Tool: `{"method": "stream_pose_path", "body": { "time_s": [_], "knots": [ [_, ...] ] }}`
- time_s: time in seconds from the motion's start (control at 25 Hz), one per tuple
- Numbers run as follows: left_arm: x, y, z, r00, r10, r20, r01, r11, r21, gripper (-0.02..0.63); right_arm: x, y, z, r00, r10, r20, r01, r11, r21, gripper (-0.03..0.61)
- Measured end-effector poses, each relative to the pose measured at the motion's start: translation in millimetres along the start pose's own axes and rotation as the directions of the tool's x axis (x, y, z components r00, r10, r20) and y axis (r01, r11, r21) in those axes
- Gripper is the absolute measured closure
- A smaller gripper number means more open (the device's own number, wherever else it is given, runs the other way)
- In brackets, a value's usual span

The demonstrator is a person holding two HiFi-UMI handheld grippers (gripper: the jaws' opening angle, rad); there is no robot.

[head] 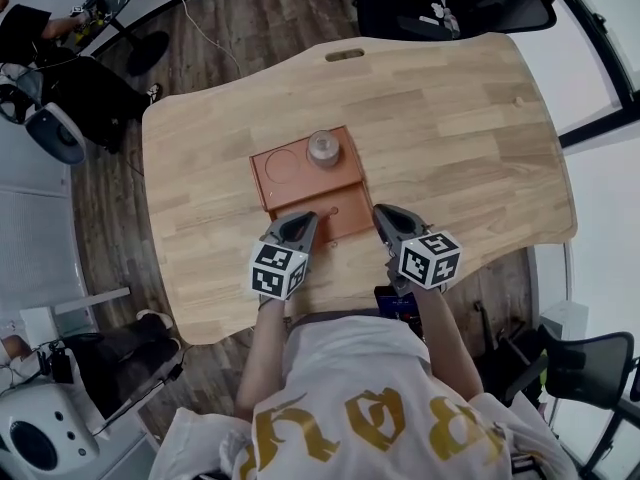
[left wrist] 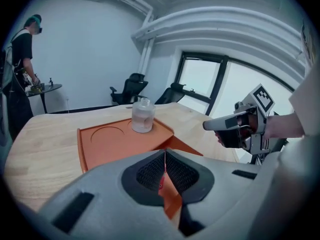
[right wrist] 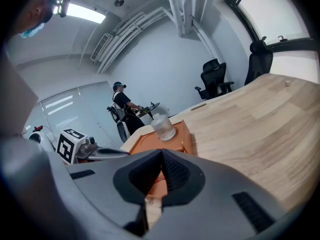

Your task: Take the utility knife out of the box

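Observation:
An orange box (head: 300, 180) lies in the middle of the wooden table (head: 460, 138), with a round recess in its top and a lower front section toward me. A clear glass jar (head: 324, 147) stands on its far right corner. No utility knife shows in any view. My left gripper (head: 299, 225) is shut and empty, its tips over the box's near left edge. My right gripper (head: 388, 219) is shut and empty too, just off the box's near right corner. In the left gripper view the box (left wrist: 115, 141) and jar (left wrist: 142, 115) lie ahead, with the right gripper (left wrist: 227, 125) at the right.
The table's near edge is right below both grippers. A slot handle (head: 344, 55) is cut near its far edge. Office chairs (head: 455, 3) stand beyond the table. A person (right wrist: 122, 106) works at a small round table in the background.

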State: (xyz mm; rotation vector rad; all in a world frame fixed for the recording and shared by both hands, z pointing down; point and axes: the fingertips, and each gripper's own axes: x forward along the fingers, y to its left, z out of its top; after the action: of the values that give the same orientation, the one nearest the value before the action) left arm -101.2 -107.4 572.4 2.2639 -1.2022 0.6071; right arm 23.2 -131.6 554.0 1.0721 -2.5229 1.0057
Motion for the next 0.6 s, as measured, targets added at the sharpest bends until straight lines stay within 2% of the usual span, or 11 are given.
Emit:
{"method": "stream_pose_path", "body": {
  "time_s": [0.2,0.4,0.6],
  "knots": [
    [16.8,4.4,-10.1,0.998,-0.004,-0.056,0.002,0.999,-0.036,0.601,1.3,-14.4,-6.3,1.0,-0.013,-0.018,0.013,1.0,0.017,0.567],
    [36.6,3.4,-29.0,0.98,0.024,-0.197,0.001,0.992,0.127,0.601,-0.1,-28.6,-9.0,0.999,-0.021,-0.024,0.022,0.999,0.044,0.567],
    [61.6,-5.8,-47.0,0.964,-0.026,-0.265,0.06,0.991,0.122,0.6,6.7,-38.4,-23.4,0.997,-0.013,-0.073,0.016,0.999,0.038,0.568]
  ]
}}
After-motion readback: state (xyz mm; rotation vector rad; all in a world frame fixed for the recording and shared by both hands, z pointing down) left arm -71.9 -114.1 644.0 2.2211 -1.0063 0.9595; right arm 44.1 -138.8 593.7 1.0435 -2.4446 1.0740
